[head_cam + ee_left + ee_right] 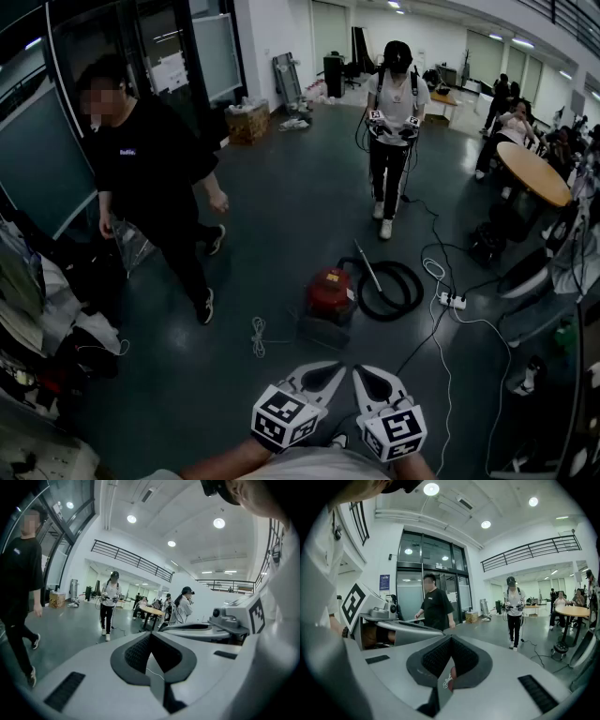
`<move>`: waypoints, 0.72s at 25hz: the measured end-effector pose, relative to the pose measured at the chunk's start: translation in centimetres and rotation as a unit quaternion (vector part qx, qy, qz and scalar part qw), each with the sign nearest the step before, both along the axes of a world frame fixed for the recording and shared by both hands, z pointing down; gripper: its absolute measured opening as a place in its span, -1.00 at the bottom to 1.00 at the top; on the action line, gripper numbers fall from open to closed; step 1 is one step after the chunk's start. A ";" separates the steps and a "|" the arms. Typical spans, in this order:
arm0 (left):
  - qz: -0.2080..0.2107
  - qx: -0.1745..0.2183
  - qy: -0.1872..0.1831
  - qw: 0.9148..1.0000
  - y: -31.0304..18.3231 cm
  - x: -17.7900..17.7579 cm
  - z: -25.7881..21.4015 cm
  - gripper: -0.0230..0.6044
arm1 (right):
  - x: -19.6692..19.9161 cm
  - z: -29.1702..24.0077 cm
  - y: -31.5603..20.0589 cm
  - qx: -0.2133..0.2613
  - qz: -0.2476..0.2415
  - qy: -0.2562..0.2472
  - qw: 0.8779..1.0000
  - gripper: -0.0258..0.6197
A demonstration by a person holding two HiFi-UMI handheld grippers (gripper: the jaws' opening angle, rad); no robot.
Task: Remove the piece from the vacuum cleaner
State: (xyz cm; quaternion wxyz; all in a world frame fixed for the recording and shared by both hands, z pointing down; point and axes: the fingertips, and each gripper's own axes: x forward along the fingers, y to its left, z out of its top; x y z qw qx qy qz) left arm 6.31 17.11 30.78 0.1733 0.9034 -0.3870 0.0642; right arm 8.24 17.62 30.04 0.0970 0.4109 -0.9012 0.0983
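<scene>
Close to the body, the left tool [150, 634] and the right tool [451, 638] sit side by side, each pressed together on nothing. Ahead on the floor [281, 216] stands the red vacuum cleaner [330, 289], its black hose [398, 291] coiled just beside it. Farther off are two people, well apart.

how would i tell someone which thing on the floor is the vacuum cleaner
Look at the open dark floor in the middle of the hall, in front of the person in the white top. The vacuum cleaner sits there, low and squat, beside a coiled black hose. It is the only red thing on that open floor.
</scene>
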 end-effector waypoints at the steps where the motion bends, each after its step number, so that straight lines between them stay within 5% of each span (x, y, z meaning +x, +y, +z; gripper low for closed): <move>1: 0.000 0.000 0.000 1.000 0.0 0.0 0.0 -0.91 | 0.0 0.0 -0.1 0.000 0.000 0.000 1.000 -0.88; 18: -0.007 0.009 -0.014 1.000 -0.3 -1.1 0.1 -0.91 | -0.6 0.0 -0.1 -0.005 -0.006 -0.011 1.000 -0.88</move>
